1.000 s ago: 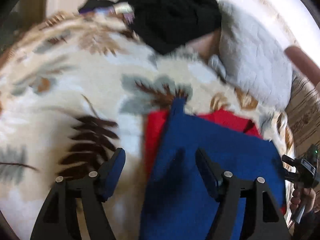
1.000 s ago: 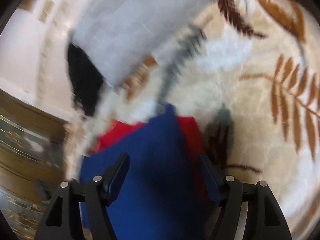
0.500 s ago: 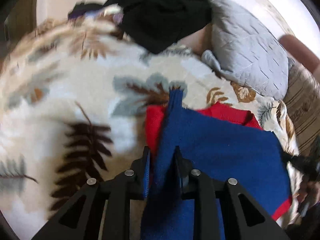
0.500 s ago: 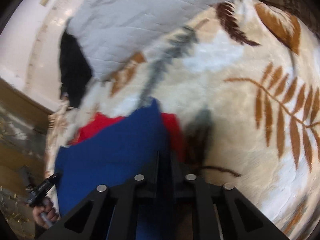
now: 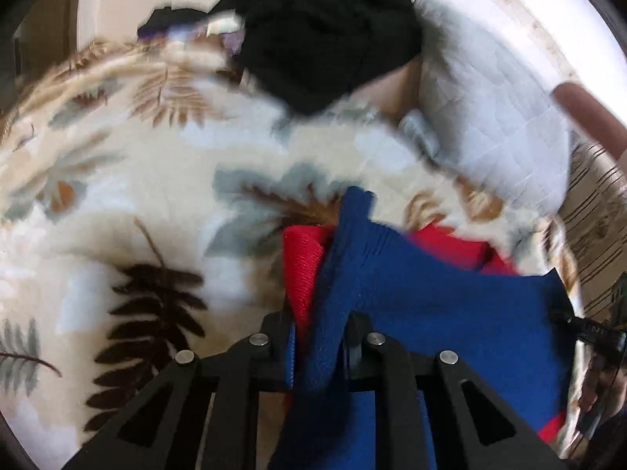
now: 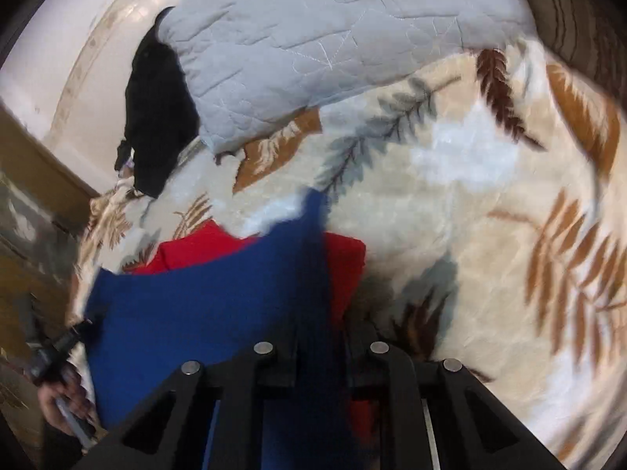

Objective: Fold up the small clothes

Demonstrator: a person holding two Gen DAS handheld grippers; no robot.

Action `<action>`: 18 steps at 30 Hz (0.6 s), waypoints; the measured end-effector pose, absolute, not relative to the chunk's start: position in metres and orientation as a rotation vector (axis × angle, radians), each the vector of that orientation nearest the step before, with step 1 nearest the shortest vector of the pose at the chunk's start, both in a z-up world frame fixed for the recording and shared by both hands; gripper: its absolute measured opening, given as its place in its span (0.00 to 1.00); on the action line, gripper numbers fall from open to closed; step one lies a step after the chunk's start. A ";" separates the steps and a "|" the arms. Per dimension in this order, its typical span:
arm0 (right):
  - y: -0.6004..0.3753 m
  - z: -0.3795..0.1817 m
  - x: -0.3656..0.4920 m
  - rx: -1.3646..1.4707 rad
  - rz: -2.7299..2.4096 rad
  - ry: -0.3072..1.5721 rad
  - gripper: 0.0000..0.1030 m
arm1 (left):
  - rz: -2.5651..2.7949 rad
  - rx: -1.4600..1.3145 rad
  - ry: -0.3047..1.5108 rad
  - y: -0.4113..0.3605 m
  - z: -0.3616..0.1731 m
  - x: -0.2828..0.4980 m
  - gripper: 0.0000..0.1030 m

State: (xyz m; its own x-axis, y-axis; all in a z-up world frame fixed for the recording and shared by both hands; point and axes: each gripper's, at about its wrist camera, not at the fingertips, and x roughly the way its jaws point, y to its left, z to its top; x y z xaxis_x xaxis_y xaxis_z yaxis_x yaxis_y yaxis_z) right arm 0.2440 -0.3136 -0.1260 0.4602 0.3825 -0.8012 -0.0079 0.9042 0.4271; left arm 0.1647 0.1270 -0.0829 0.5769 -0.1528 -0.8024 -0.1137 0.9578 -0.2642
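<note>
My left gripper [image 5: 319, 337]: jaws closing on the near-left edge of the blue knitted garment with red trim [image 5: 431, 305].
My right gripper [image 6: 319, 337]: jaws nearly shut on its near-right edge, I think; blurred.
Garment: spread crosswise between them, running away over the leaf-patterned fleece blanket [image 6: 470, 196].
Fold direction: forward.

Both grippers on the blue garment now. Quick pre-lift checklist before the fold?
1. Left gripper pinching blue garment edge, jaws closing: ok.
2. Right gripper on the opposite edge: ok.
3. Only blue caught, not the red garment beneath: cannot tell.
4. Blanket ahead free for the fold: ok.
5. Black clothing and grey pillow apart from the blue garment: ok.
</note>
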 end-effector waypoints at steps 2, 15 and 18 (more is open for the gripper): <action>-0.325 -0.146 0.246 0.476 0.253 1.079 0.16 | -0.047 -0.385 0.971 0.140 -0.097 0.167 0.19; -0.373 -0.082 0.147 0.712 0.272 0.893 0.70 | -0.031 -0.341 0.844 0.138 -0.037 0.087 0.65; -0.374 -0.090 0.082 0.847 0.293 0.886 0.71 | -0.029 -0.406 0.826 0.142 -0.038 0.029 0.67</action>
